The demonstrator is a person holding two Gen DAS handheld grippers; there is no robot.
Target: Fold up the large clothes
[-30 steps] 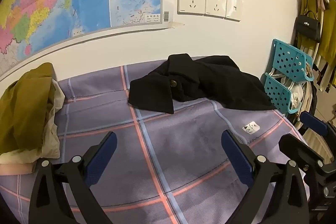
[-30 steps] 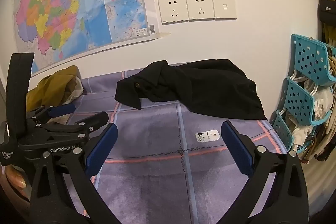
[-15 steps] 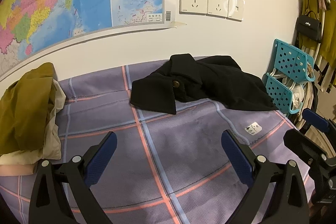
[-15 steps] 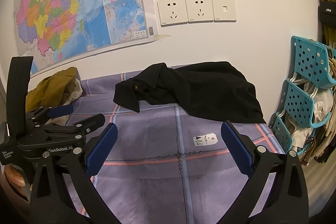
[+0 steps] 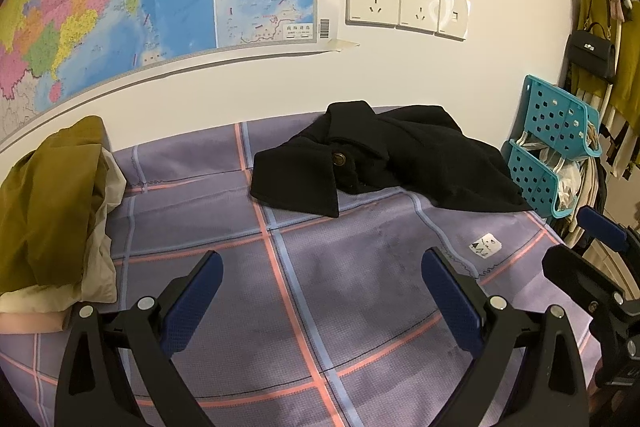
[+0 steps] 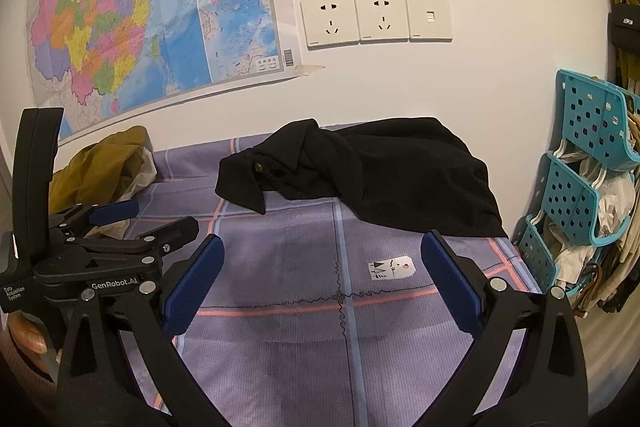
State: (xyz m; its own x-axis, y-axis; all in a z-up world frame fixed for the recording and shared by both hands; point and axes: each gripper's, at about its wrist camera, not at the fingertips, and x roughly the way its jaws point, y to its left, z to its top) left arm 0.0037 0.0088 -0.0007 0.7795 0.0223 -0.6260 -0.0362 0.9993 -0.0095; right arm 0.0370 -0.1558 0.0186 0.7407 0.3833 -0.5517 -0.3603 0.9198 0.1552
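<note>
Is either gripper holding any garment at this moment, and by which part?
Nothing is held. The left gripper and right gripper are both open above the bedsheet, short of the black coat.

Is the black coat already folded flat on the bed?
No, the black coat lies crumpled near the wall on the purple plaid bedspread, collar flipped out, untouched by either gripper.

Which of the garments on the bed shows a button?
The black coat, crumpled by the wall near the teal rack. A brass button sits on its collar flap; the mustard garment heaped at the left shows none.
</note>
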